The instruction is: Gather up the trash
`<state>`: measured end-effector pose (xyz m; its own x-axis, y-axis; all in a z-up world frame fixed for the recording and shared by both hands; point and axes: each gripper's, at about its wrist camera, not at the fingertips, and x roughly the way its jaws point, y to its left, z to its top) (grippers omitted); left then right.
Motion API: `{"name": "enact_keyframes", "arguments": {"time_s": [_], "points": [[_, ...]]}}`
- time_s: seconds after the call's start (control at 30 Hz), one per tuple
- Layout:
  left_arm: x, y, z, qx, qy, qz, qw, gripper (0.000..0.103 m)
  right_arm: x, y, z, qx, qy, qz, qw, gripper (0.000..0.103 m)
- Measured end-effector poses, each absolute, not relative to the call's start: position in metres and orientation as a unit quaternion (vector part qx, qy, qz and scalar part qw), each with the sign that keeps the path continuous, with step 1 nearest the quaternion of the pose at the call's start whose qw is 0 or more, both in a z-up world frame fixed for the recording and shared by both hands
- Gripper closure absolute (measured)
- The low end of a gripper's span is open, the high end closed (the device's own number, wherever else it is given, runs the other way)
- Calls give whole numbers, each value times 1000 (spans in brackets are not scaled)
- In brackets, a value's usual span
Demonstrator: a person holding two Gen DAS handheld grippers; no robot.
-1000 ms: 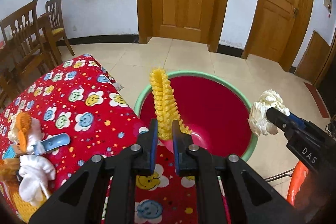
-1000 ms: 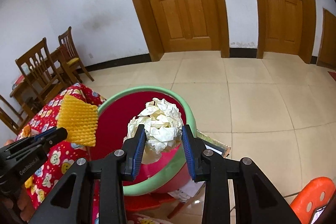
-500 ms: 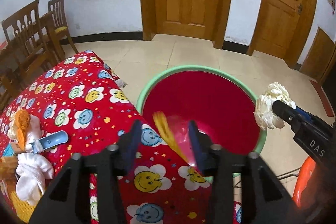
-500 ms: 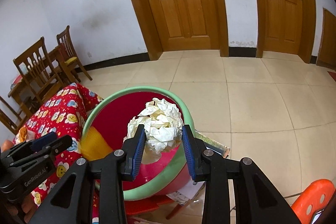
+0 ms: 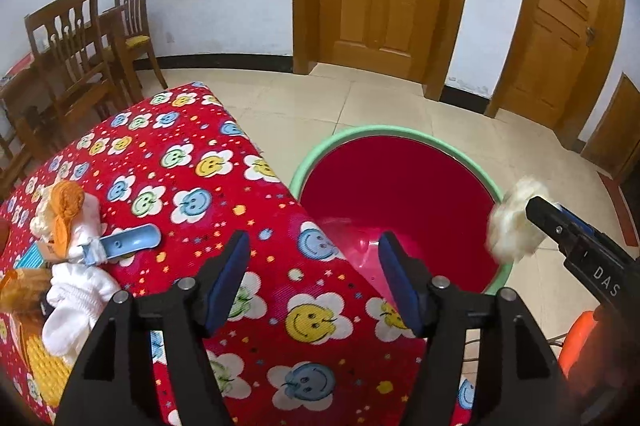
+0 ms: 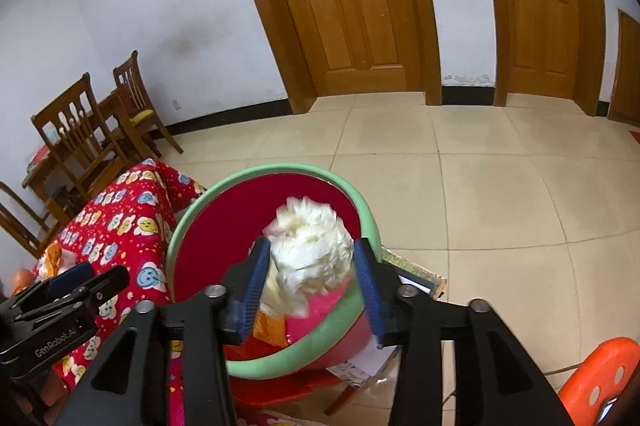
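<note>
A red basin with a green rim (image 5: 320, 154) (image 6: 368, 222) stands beside the table. My left gripper (image 5: 314, 266) is open and empty over the table's edge, next to the basin. My right gripper (image 6: 310, 268) has opened; a blurred crumpled white paper ball (image 6: 310, 250) sits between its pads above the basin, and I cannot tell whether it touches them. The ball also shows in the left wrist view (image 5: 514, 226). A yellow-orange piece (image 6: 270, 326) lies inside the basin.
The table has a red smiley-flower cloth (image 5: 168, 178). On its left lie a white cloth (image 5: 76, 302), an orange knitted thing (image 5: 66, 202) and a blue scoop (image 5: 128, 246). Wooden chairs (image 5: 76, 38) stand at the back left. An orange stool (image 6: 600, 374) is at right.
My left gripper opened and dropped the yellow foam net into the basin, then pulled back over the table. My right gripper's pads have spread and the paper ball is blurred.
</note>
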<state>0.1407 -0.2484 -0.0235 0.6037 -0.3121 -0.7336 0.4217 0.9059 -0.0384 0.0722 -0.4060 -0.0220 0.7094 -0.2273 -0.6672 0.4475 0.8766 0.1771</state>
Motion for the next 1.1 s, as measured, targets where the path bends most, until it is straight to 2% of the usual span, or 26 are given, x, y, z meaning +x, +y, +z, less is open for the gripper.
{"name": "enact_keyframes", "arguments": {"time_s": [0.03,0.37,0.43,0.53,0.63,1.1], "points": [[140,-246,-22,67,395,-204,893,37,71,-406,-21,168,330,-185,910,44],[130,-223,-6,42,391,-193,899,36,62,-394,-4,170,315,-175,917,41],[128,-218,-3,35,391,-191,900,36,58,-391,0,171,311,-173,919,33],[124,-208,2,28,390,-186,901,34,51,-383,8,172,301,-167,923,32],[121,-199,5,22,388,-177,904,28,46,-375,15,168,296,-160,927,32],[99,-145,26,-2,378,-134,916,28,33,-330,32,158,296,-122,934,29]]}}
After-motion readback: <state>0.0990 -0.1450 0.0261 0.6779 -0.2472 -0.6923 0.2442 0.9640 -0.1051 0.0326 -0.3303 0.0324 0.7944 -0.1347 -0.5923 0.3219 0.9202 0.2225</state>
